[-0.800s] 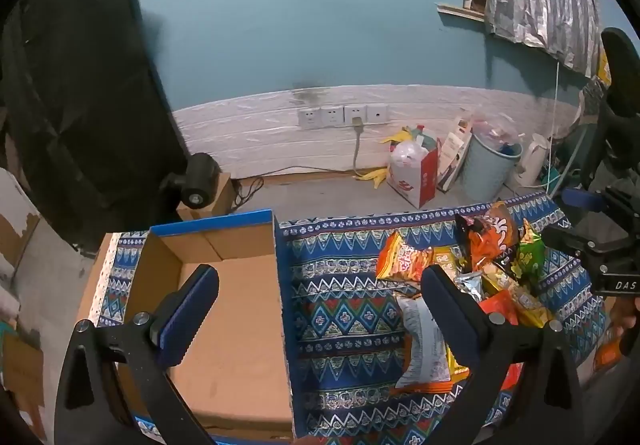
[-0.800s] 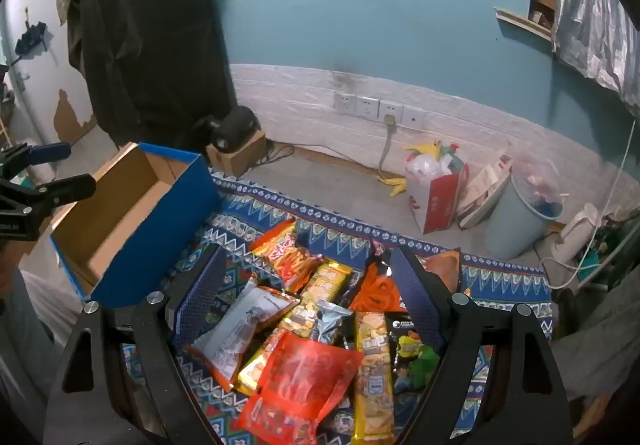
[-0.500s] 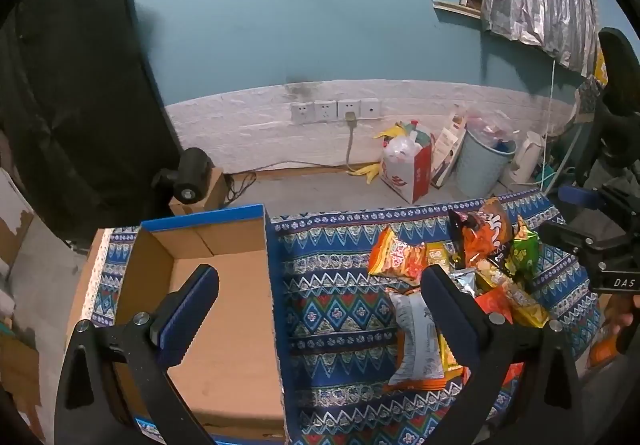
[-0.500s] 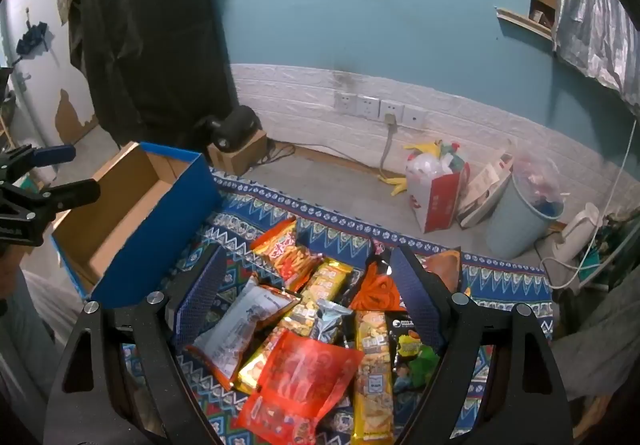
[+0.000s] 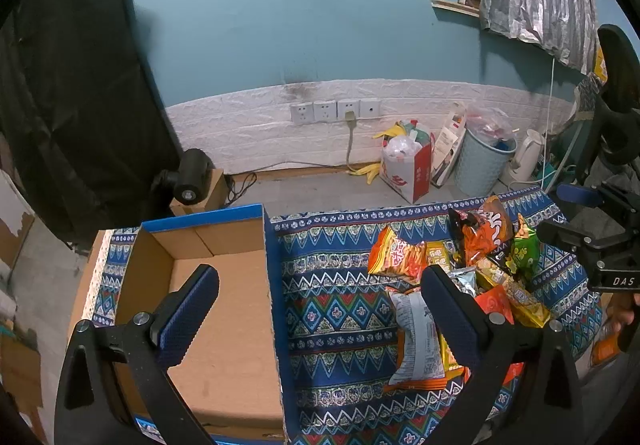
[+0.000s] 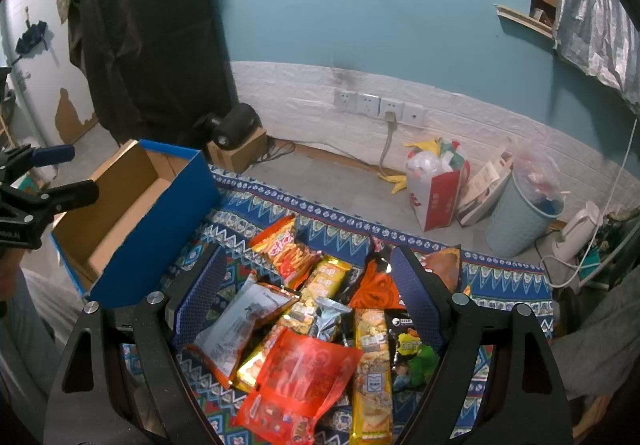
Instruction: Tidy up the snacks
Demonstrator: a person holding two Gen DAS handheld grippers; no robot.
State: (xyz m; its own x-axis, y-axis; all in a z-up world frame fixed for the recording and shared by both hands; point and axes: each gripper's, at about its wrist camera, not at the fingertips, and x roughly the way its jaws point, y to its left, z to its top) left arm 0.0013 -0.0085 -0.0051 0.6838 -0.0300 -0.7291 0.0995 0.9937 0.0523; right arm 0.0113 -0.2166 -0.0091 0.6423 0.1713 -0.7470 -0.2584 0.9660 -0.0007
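Note:
A pile of snack packets (image 6: 316, 309) lies on a patterned blue cloth (image 6: 500, 281); it also shows in the left wrist view (image 5: 460, 277). An empty blue cardboard box (image 5: 224, 309) stands open to the left of the pile, and shows in the right wrist view (image 6: 136, 213). My left gripper (image 5: 316, 305) is open and empty, held above the box's right wall. My right gripper (image 6: 308, 293) is open and empty, held above the pile, over a white packet (image 6: 236, 329), a red packet (image 6: 300, 381) and a silver packet (image 6: 332, 319).
Beyond the table's far edge the floor holds a red-and-white bag (image 5: 406, 169), a pale blue bin (image 5: 482, 161) and a white kettle (image 5: 524, 161). A black lamp sits on a small box (image 5: 192, 181). A black cloth (image 5: 72, 93) hangs at the left.
The left gripper has shifted slightly right and back, so the box and snacks sit a little further left in its view. The right gripper has hardly moved.

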